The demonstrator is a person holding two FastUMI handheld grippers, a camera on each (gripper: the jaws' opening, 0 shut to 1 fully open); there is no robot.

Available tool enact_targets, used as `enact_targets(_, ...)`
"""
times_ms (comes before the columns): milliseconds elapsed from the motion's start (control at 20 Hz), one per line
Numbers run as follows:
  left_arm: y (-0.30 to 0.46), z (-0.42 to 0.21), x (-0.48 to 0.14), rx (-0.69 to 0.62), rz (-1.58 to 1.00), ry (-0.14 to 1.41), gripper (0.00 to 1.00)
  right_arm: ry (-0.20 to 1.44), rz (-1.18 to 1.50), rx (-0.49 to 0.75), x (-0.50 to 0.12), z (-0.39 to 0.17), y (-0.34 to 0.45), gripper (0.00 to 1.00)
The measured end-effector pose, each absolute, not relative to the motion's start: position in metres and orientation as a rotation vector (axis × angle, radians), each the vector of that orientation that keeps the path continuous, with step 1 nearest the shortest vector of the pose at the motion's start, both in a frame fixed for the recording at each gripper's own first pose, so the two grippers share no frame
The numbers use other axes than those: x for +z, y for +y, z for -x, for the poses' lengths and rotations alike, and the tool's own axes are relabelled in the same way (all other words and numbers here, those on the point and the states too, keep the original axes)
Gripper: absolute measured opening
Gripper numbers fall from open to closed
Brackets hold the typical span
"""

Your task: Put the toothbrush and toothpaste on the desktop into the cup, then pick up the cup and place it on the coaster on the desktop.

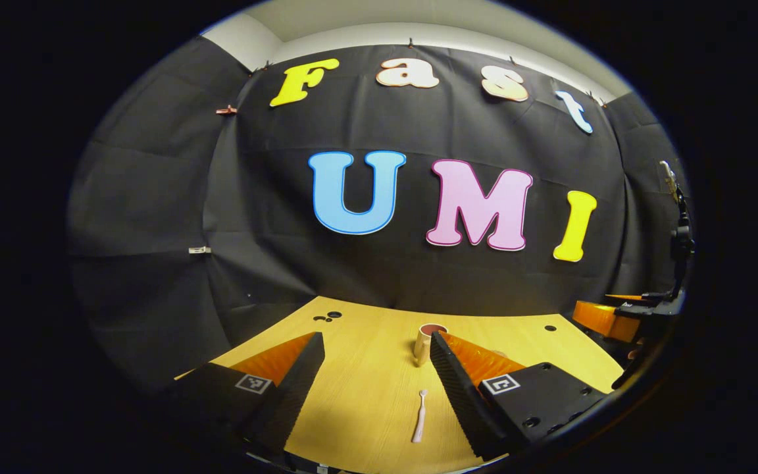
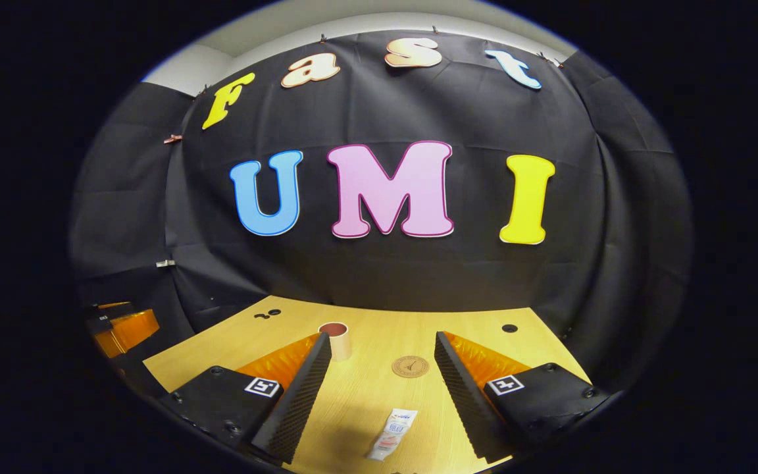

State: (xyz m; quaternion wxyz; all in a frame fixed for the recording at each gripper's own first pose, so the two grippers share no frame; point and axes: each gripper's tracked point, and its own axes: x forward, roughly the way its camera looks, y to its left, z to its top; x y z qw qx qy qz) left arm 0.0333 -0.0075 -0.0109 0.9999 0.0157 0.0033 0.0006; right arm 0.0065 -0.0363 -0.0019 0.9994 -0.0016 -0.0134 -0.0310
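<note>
1. The toothbrush (image 1: 420,416) is slim and pale pink, lying flat on the desk (image 1: 366,368) between the spread fingers of the left gripper (image 1: 376,385).
2. The toothpaste (image 2: 392,433) is a small white tube, flat between the right gripper's (image 2: 382,388) spread fingers.
3. The cup (image 2: 335,340) stands upright, tan with a reddish inside; the round brown coaster (image 2: 410,366) lies near it.
4. The desk is light wood against a black cloth wall (image 2: 385,276).

The desk (image 2: 366,395) is light wood with dark holes near its far edge. On it lie a toothbrush (image 1: 419,416), a toothpaste tube (image 2: 392,434), a round coaster (image 2: 410,367), and an upright cup (image 2: 335,340), all apart.
</note>
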Motion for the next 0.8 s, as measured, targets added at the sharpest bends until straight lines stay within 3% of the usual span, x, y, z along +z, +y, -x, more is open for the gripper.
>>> enact_targets(400,-0.036,-0.055,-0.023,-0.093,-0.06,0.036,1.0,-0.001,-0.017,-0.128,-0.013,-0.008,-0.06,0.97)
enact_targets(800,-0.053,-0.065,-0.038,-0.124,-0.063,0.074,1.0,0.126,-0.011,-0.134,-0.051,-0.029,-0.06,0.97)
